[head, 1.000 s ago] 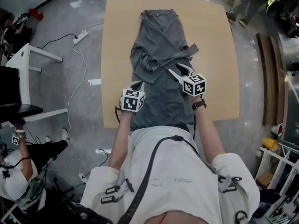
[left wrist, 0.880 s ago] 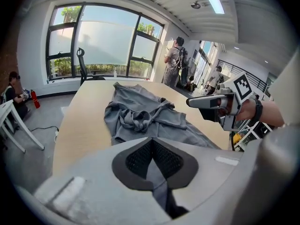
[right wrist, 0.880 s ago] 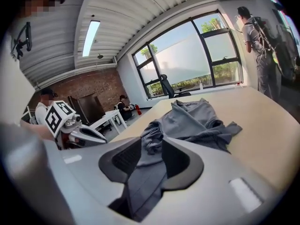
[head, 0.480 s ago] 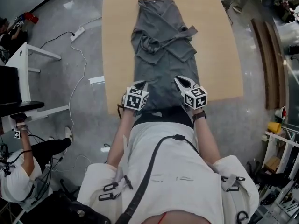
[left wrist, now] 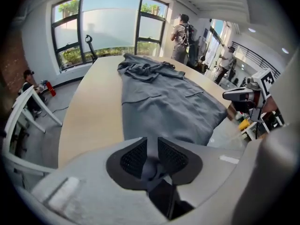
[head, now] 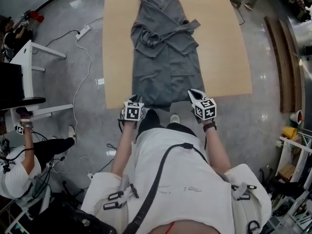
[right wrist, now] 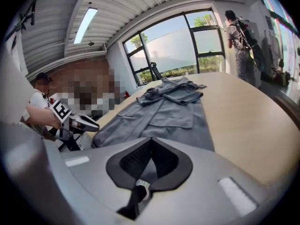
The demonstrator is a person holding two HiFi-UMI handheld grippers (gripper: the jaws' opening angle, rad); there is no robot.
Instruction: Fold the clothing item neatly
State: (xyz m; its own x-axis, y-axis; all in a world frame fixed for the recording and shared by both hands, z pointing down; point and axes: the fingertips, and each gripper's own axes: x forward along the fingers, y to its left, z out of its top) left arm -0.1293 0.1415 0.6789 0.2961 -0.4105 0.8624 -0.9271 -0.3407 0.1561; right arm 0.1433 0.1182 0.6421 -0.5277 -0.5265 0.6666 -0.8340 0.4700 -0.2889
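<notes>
Long grey fabric robe (head: 165,57) lies flat on pale wooden table (head: 224,43), hem at near edge. Left gripper (head: 132,101) jaws narrowly parted, just been opening, nothing clearly between; right gripper (head: 193,92) closed, empty. Advised: reopen it and pinch both hem corners evenly.

1. A wide strip of bare table (head: 224,48) is lying open to the right of the grey garment (head: 168,72), running its whole length.
2. On the left, a narrower bare strip is running between the garment and the table edge.
3. Bunched folds (head: 148,39) are rising across the garment's far half and standing in the way of a low sweep there; the near half is lying flat.
4. A power strip (head: 84,31) and its cable (head: 78,82) are trailing over the floor left of the table, with a white desk (head: 22,57) standing well apart.
5. A person (left wrist: 180,34) is standing beyond the far corner.
</notes>
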